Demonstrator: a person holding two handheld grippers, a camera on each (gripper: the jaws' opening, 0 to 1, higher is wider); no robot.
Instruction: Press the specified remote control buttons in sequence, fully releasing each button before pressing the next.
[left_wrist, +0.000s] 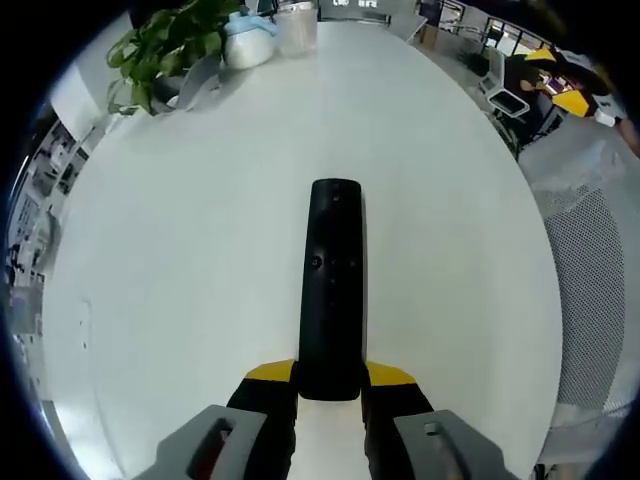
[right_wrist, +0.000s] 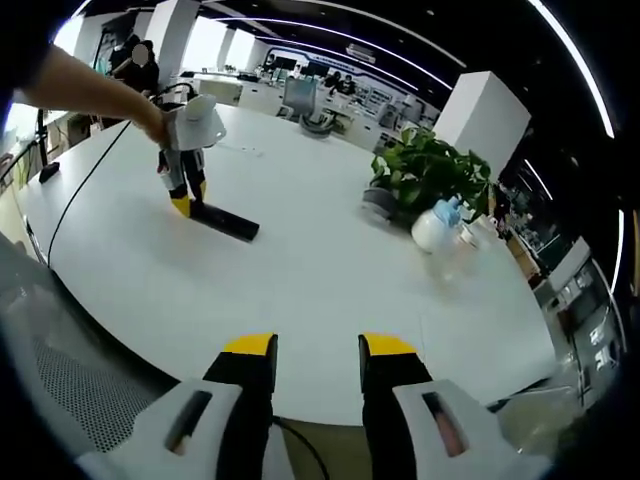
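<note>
1. Left gripper view: your left gripper (left_wrist: 329, 385) has its jaws clamped on the near end of the remote control (left_wrist: 333, 285). The remote's long axis runs from 6 toward 12 o'clock, lying flat on the white table (left_wrist: 180, 280).
2. Right gripper view: your right gripper (right_wrist: 316, 360) is empty, jaws parted, well apart from the remote (right_wrist: 224, 220), which sits toward 11 o'clock with the left gripper (right_wrist: 187, 195) at its far end.
3. Judgement: the right gripper is the free presser; it must travel toward 11 o'clock and approach the button face from above.
4. Potted plant (right_wrist: 425, 170) at 1 o'clock lies off that path.
</note>
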